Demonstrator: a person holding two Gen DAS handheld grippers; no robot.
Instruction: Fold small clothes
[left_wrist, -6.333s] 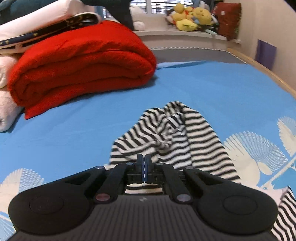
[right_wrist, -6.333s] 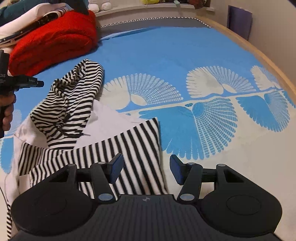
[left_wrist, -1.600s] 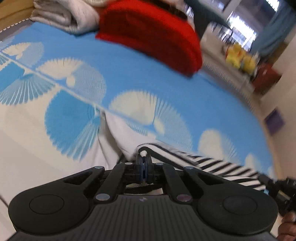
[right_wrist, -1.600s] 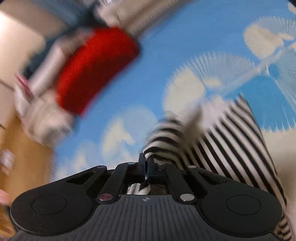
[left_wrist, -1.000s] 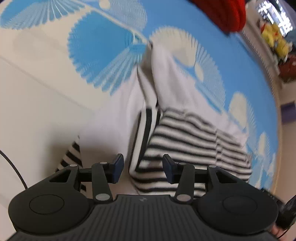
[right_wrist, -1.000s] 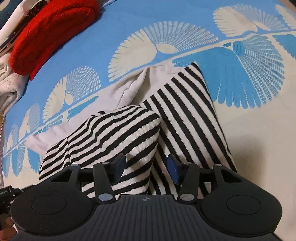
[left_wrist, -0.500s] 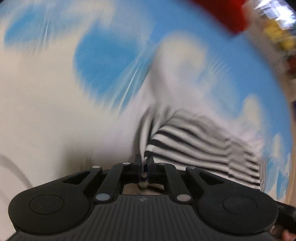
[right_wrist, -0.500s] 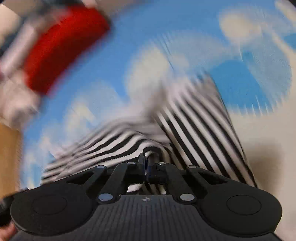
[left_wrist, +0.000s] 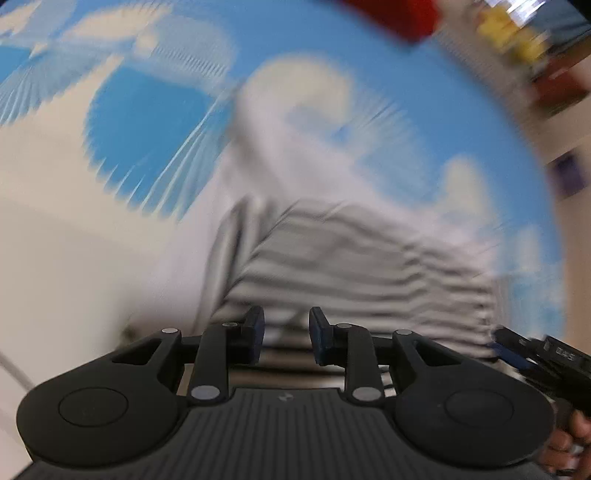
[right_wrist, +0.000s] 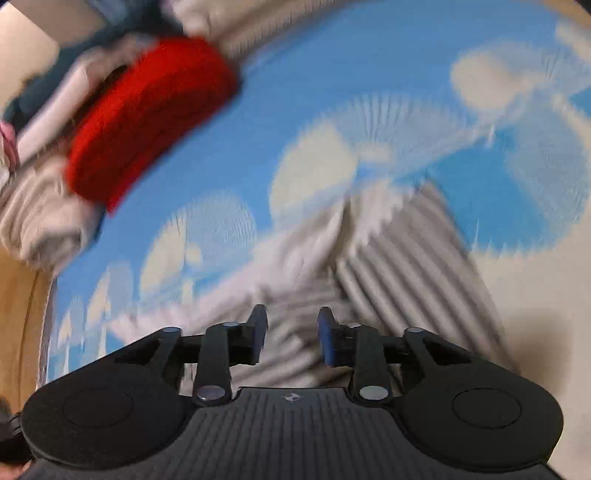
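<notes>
Both views badly motion-blurred. Left gripper (left_wrist: 284, 338): jaws apart w/ a clear gap, have just been opening; pads not pressing on anything, nothing pinched. The striped garment (left_wrist: 354, 258), black/white w/ a plain white part, lies on the blue bedsheet (left_wrist: 155, 122) right under and ahead of the tips, spreading fwd and to the right of the tool. White fan print on sheet ahead-left. Far right of this tool: the other gripper's black body and a hand (left_wrist: 569, 443) at frame edge.

Right gripper (right_wrist: 291, 338): jaws also parted, have just been opening, nothing clamped. Striped garment (right_wrist: 399, 258) sits just below and ahead of the tips, stripes running up-right, white part bunched to front-left. Red folded blanket (right_wrist: 147, 118) well ahead on the left, pale bedding stacked beside it. Wooden edge at far left, too blurred to tell more.
</notes>
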